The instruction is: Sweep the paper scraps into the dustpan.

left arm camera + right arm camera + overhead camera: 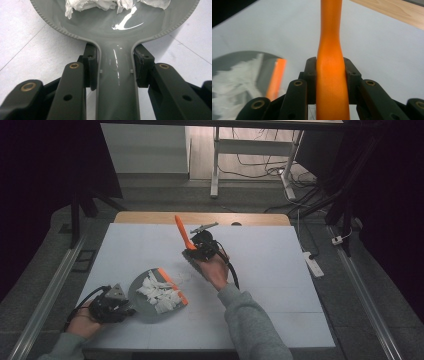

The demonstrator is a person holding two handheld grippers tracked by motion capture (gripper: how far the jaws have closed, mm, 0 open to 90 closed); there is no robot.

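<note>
On the white table (260, 270), the left gripper (117, 307) lay low near the front left corner, its jaws closed on the grey handle of a dustpan (150, 307). In the left gripper view the two black pads pressed against either side of that handle (116, 82), which ran straight up between them into the broad glossy pan (105, 25). Torn scraps of white paper (159, 292) were heaped inside the pan; in the left gripper view they sat at its far end (100, 4). An orange strip (175, 285) ran along the pan's far edge, just beside the paper. A few stray shreds (187, 277) lay on the table between the pan and the person's right hand (216, 270). The right gripper (196, 246) was held above the middle of the table, well apart from the dustpan, with its jaws clamped on a brush with an orange handle (184, 234). That handle rose slantwise, up and toward the far left in the high view, with what looked like the darker brush head (192, 260) hanging below the gripper. In the right gripper view the orange handle (332, 75) filled the gap between the pads, which touched it on both sides, and the dustpan with its paper (237, 72) showed blurred at the lower left. A grey sleeve (250, 320) reached in from the bottom edge toward the right hand. Beyond the white surface a strip of bare wood (200, 217) showed at the table's far edge.
</note>
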